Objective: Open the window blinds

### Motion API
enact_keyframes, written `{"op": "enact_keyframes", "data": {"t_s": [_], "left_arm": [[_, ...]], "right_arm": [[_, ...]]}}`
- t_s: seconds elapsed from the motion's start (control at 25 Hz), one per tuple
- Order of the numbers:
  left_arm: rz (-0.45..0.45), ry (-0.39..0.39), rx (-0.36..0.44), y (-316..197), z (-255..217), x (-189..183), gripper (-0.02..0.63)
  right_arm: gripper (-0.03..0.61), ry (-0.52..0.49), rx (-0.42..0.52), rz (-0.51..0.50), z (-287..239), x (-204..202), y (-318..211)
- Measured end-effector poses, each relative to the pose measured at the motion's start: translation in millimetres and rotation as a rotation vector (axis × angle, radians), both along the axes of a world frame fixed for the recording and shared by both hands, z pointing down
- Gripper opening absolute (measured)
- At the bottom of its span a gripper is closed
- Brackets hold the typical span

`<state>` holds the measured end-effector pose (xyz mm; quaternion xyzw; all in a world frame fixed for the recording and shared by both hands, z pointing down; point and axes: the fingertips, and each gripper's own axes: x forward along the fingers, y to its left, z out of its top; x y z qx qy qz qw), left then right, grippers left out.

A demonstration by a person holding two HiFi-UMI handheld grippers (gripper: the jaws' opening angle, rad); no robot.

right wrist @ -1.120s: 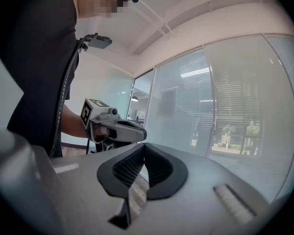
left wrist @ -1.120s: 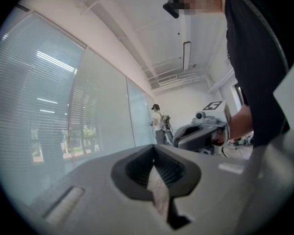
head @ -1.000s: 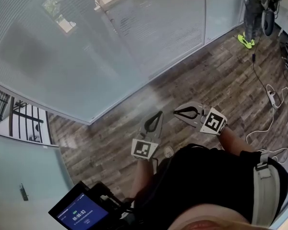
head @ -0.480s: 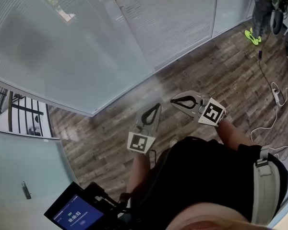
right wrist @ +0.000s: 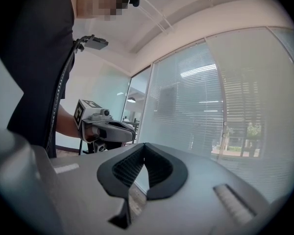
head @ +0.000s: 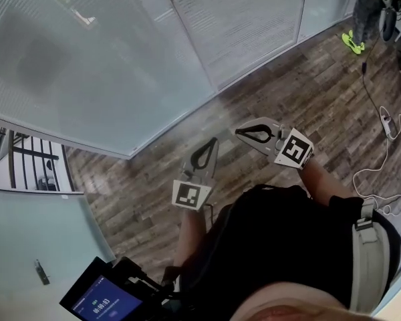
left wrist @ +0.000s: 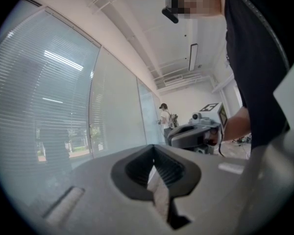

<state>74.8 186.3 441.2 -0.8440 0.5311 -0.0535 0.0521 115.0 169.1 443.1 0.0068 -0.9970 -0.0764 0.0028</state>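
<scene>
- Window blinds (head: 87,59): lowered, slats shut, covering the glazed wall across the far and left side. The slats run level along the wall. No cord or wand can be made out in any view.
- Wood floor (head: 301,99): a bare strip lies between the wall and the person.
- Left gripper (head: 210,142): fingers pressed together, nothing between them, pointing far toward the foot of the wall.
- Right gripper (head: 240,132): fingers likewise pressed together and empty, pointing left across the floor.
- Both grippers are well apart from the blinds.
- Judgement: the left gripper sits slightly nearer. The approach runs far-left, and the control must be found first.
</scene>
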Motion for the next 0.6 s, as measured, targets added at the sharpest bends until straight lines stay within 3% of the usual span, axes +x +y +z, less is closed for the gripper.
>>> {"op": "enact_keyframes", "data": {"t_s": [0.6], "left_arm": [[0.054, 0.004, 0.02, 26, 13, -20, 0.003]], "right_arm": [[0.006, 0.022, -0.005, 0.054, 18, -14, 16]]}}
